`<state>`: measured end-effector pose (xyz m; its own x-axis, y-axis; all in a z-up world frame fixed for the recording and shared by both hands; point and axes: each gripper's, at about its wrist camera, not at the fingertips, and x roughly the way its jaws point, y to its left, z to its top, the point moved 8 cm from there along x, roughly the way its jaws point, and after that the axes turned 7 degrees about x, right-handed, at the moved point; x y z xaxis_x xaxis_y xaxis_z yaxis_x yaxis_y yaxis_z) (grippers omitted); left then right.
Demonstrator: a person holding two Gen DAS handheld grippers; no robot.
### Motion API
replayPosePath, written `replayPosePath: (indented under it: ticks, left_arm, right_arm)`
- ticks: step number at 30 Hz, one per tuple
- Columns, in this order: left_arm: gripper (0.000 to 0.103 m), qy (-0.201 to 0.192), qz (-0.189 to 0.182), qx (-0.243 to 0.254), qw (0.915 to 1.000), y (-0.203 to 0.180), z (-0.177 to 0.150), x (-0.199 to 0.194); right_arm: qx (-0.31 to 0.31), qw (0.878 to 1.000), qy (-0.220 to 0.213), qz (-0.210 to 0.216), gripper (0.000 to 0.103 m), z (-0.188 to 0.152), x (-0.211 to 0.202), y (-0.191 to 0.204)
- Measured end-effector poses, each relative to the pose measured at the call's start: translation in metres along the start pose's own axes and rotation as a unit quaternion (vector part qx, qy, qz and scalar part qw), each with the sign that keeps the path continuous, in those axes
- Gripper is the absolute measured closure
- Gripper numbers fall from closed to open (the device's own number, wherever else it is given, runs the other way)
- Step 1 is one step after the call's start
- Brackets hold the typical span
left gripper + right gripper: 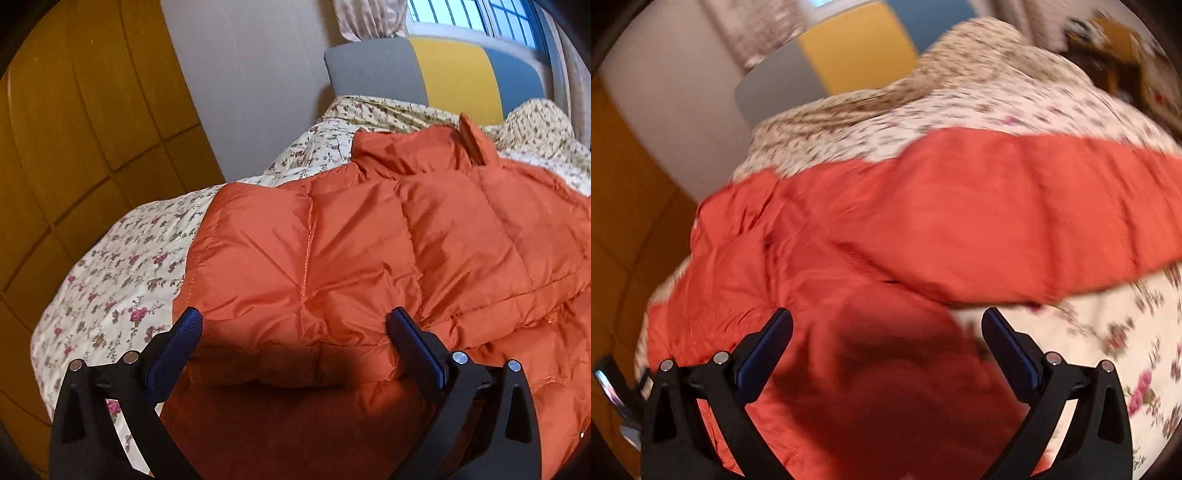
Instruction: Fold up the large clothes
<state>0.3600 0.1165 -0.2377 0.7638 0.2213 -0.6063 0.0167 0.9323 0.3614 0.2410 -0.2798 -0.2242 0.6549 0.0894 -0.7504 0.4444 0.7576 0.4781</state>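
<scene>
- A bed [122, 266] under a cream quilted floral cover meets a padded grey, yellow and blue headboard [450, 79]; amber wood-plank floor [74, 140] lies alongside.
- A puffy, glossy orange quilted down jacket [332, 236] spreads across the bed, collar toward the headboard.
- Left gripper [294, 325] and right gripper [886, 325] hover over it, jaws apart, holding nothing.

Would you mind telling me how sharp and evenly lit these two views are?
Left wrist view: sharp, the orange jacket shows its quilting; the left claw shadows the fabric below it. Right wrist view: smeared by motion blur, floral bedding streaked; right claw crisp.
</scene>
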Motion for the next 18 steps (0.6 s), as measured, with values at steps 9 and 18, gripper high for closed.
replayPosePath:
  ticks: [9, 18]
  left_arm:
    - [0.003, 0.018, -0.03, -0.019, 0.9992, 0.0, -0.008, 0.008]
    - [0.003, 0.028, -0.037, -0.018, 0.9987, -0.001, -0.007, 0.011]
  right_arm:
    - [0.14, 0.99, -0.01, -0.021, 0.002, 0.014, -0.027, -0.091]
    - [0.05, 0.999, -0.007, 0.01, 0.002, 0.02, -0.016, -0.023]
